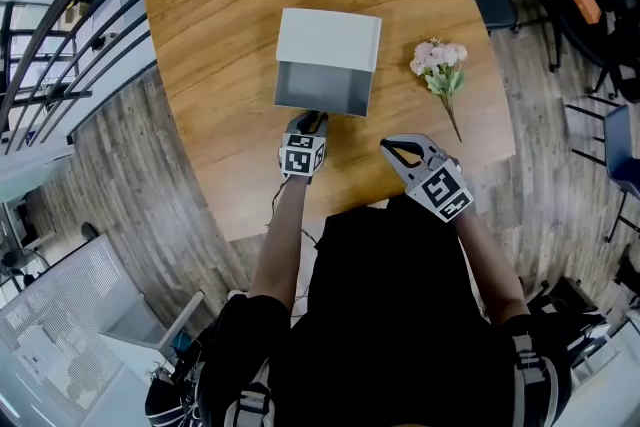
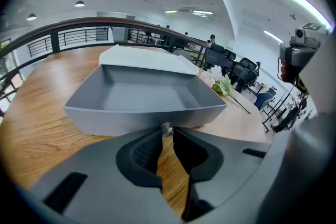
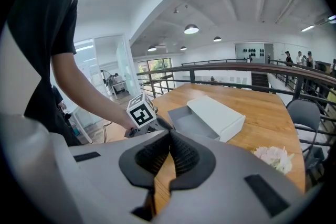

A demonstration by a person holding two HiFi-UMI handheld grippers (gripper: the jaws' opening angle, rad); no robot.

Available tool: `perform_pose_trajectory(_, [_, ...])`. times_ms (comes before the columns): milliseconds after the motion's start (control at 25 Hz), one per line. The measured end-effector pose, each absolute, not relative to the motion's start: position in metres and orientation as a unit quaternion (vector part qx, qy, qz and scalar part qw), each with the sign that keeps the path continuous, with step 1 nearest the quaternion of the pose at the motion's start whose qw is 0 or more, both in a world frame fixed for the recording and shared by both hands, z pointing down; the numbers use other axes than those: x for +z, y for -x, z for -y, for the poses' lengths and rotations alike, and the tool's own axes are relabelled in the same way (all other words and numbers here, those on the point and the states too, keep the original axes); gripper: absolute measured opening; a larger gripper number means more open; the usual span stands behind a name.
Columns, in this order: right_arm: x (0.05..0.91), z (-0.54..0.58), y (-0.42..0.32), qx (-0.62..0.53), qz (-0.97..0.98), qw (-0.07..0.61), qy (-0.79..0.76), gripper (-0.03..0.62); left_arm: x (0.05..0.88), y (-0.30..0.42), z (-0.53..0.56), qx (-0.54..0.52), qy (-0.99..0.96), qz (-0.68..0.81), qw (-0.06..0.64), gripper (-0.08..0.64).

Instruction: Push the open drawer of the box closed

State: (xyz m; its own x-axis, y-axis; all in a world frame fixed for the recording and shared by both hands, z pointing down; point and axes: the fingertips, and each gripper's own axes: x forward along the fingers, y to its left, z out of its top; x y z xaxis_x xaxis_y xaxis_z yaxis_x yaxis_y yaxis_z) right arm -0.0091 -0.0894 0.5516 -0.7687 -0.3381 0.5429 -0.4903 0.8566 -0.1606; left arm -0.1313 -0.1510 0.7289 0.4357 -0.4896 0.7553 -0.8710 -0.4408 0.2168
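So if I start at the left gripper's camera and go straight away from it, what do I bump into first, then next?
left gripper → little metal knob → open grey drawer → white box

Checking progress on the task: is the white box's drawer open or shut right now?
Open. The grey drawer sticks out of the white box toward the person, its empty inside showing; the left gripper holds its knob.
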Motion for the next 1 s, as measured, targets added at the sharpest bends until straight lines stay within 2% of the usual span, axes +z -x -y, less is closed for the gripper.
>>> perform_pose_trajectory(1000, [0.557,0.103,0.008,0.156,0.923,0.258,-0.241,0.015,0.727,0.127,0.169,0.314,-0.792,0.424,0.306,0.078])
